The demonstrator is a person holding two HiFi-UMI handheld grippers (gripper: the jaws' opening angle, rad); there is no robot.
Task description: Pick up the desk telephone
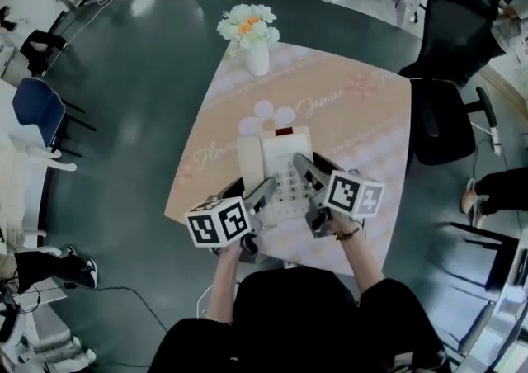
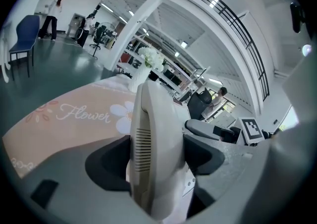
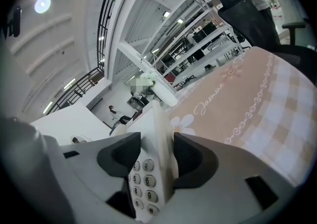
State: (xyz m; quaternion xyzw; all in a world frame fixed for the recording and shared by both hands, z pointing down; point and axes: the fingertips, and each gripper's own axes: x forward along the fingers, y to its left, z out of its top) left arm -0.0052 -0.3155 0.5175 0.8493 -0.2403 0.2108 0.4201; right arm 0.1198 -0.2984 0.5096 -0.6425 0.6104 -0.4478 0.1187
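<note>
A white desk telephone (image 1: 276, 167) sits near the front of the peach tablecloth (image 1: 363, 115), between my two grippers. My left gripper (image 1: 262, 195) is shut on its left side, where the handset (image 2: 153, 139) fills the gap between the dark pads (image 2: 111, 161). My right gripper (image 1: 307, 173) is shut on the phone's right edge, and the keypad (image 3: 143, 181) shows just left of that gripper's (image 3: 156, 156) pads. From the left gripper view the right gripper (image 2: 213, 131) shows beyond the phone. Whether the phone is off the cloth I cannot tell.
A white vase of flowers (image 1: 251, 33) stands at the table's far edge. Black office chairs (image 1: 445, 111) sit to the right, a blue chair (image 1: 37, 111) to the left. The person's arms (image 1: 363, 260) reach in from the front edge.
</note>
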